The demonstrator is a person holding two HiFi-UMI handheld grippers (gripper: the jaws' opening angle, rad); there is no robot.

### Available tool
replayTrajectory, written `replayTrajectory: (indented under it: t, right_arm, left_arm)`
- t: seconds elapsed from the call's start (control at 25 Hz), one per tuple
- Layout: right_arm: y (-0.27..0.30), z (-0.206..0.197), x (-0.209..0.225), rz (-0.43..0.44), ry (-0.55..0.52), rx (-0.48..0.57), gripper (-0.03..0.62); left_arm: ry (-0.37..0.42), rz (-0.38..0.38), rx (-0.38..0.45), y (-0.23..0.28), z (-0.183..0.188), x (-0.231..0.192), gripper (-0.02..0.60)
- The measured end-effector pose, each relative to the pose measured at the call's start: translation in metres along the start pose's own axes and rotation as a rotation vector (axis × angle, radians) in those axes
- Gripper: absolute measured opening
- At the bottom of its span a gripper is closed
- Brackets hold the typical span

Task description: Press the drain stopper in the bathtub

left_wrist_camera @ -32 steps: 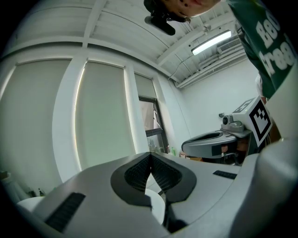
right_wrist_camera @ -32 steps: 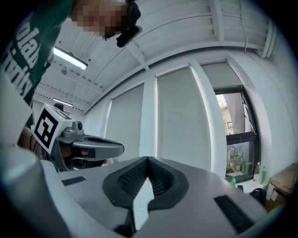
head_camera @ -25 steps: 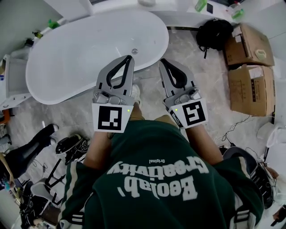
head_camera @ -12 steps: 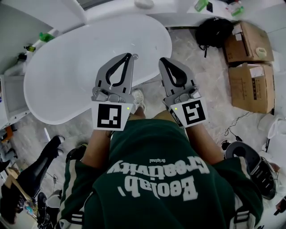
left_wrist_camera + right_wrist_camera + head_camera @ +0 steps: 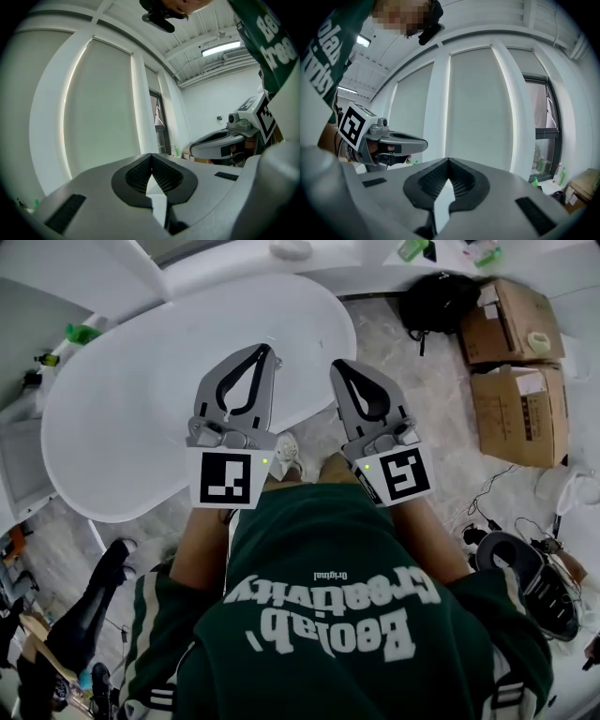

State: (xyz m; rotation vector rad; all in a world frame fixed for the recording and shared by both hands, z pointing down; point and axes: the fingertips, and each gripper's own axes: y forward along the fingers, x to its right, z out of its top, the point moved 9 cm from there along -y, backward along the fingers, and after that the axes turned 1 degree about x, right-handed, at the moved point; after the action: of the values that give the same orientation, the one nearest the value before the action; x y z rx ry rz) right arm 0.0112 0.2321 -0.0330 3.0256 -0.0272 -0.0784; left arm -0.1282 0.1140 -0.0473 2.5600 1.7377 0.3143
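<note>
**Small, stiff push-button target, not yet in sight; both grippers closed and empty**

The room is bright, with tall blinded windows [image 5: 473, 103] and a pale stone floor [image 5: 412, 381]. A white oval bathtub [image 5: 141, 409] fills the upper left of the head view. Its glossy basin looks bare and dry, and the person stands just off its near edge. Two cardboard boxes [image 5: 511, 315] sit on the floor well off the tub's right end, with a black bag [image 5: 436, 301] beyond them near the far wall. Cables and other clutter lie along the floor's right and left edges.

The left gripper [image 5: 265, 352] is held over the tub's near edge. Its jaws are pressed together at the tips with nothing between them. The right gripper [image 5: 339, 367] is just beside it, over the floor off the tub's near edge. It is likewise closed and empty. Both gripper views look up at the windows and ceiling rather than down at the tub.

The drain stopper cannot be made out. It should sit in the basin floor, and the left gripper may be covering that part.

A stopper of this kind is likely a small, rigid metal cap on a spring, with a smooth and possibly slick top. It needs no grasp. A closed gripper tip set squarely on the cap's centre and pushed straight down should work. An off-centre push could skid onto the enamel.
</note>
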Motion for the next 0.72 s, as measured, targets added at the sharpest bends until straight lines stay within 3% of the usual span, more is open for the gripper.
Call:
replayTrajectory:
  t: [0.24,0.48,0.72]
  right_arm:
    - [0.012,0.006,0.0,-0.002,-0.019,-0.005,0.009]
    - [0.024,0.019,-0.006,0.048,-0.105,0.015,0.009]
    - [0.043,0.018,-0.006,0.107,-0.116,0.0,0.009]
  left_arm:
    - [-0.011,0.017,0.014,-0.004,-0.002,-0.012,0.008]
    - [-0.03,0.057,0.032,-0.007,-0.001,-0.025,0.007]
    - [-0.044,0.107,0.031,-0.005,-0.006,-0.034,0.008]
